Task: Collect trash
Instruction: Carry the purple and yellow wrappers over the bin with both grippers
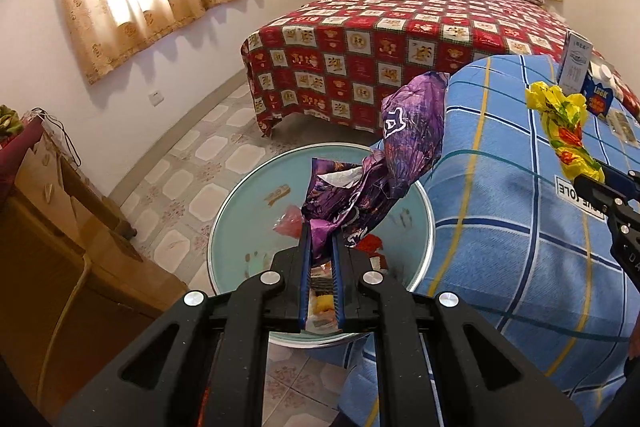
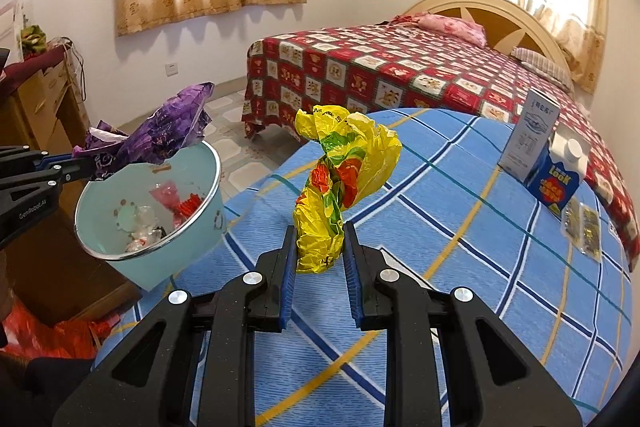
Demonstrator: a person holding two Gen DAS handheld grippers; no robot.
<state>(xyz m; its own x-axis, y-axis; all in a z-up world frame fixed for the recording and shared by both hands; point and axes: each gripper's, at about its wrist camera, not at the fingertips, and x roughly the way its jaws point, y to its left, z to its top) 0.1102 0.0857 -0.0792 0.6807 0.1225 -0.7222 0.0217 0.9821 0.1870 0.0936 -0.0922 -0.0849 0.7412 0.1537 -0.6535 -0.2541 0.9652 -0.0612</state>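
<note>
My left gripper (image 1: 320, 233) is shut on a crumpled purple wrapper (image 1: 400, 155), held up over the mouth of a pale teal bin (image 1: 240, 227); the right wrist view shows the same purple wrapper (image 2: 160, 135) above the teal bin (image 2: 208, 211). My right gripper (image 2: 320, 233) is shut on a crumpled yellow plastic bag (image 2: 340, 179) with red and green print, lifted over the blue checked tablecloth (image 2: 460, 227). In the left wrist view that yellow bag (image 1: 564, 123) hangs at the right edge. Several scraps lie inside the bin.
A white carton (image 2: 528, 135), a blue carton (image 2: 558, 179) and small packets (image 2: 584, 227) stand at the table's far right. A bed with a red patterned cover (image 2: 400, 67) lies behind. A wooden cabinet (image 1: 60, 227) stands left of the bin, on tiled floor (image 1: 192, 155).
</note>
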